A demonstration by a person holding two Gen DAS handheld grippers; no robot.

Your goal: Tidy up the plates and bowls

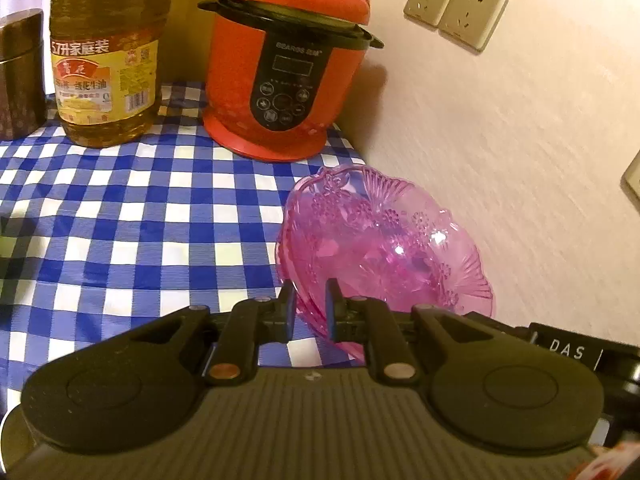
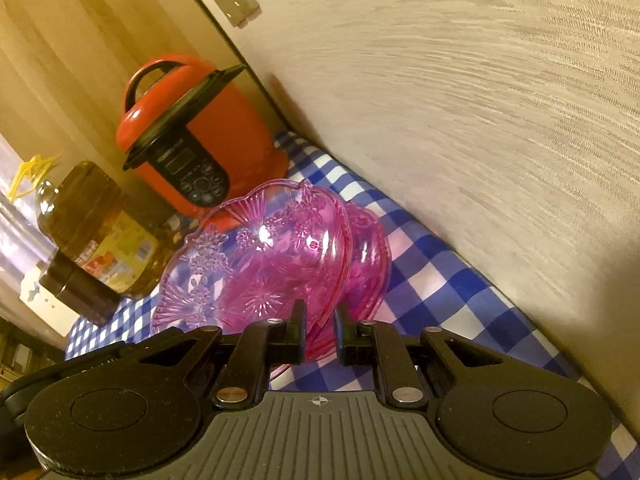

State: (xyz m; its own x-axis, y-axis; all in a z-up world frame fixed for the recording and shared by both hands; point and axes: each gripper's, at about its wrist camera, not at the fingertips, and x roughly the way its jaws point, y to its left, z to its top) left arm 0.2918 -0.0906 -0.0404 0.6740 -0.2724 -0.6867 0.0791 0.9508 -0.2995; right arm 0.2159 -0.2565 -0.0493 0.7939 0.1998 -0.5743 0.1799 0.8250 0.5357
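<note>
Two hand-held grippers are gripping a stack of translucent pink plastic bowls (image 1: 384,240) with embossed flower patterns and scalloped rims, held tilted above a table covered in a blue-and-white checked cloth (image 1: 140,216), close to a pale textured wall (image 1: 500,152). In the left wrist view, the left gripper (image 1: 311,309) is pinching the near rim of the bowls, its two black fingers with blue pads (image 1: 291,304) standing narrowly apart with the pink edge running between them. In the right wrist view, the right gripper (image 2: 320,334) is likewise closing on the rim at a narrow gap, the pink edge passing between its fingers; here two nested bowls (image 2: 280,256) are showing, the rear one's outer wall bulging out behind the front one. Whether the stack is touching the cloth cannot be told from either view.

Behind the bowls, a red electric pressure cooker (image 1: 292,60) with a black control panel and black lid rim is standing near the wall corner. Just beside it, a large clear plastic bottle of golden cooking oil (image 1: 106,52) with a yellow label is standing, and next to that a dark brown cylindrical canister (image 1: 20,76). Two beige wall sockets (image 1: 454,8) are showing on the wall above the cooker.
</note>
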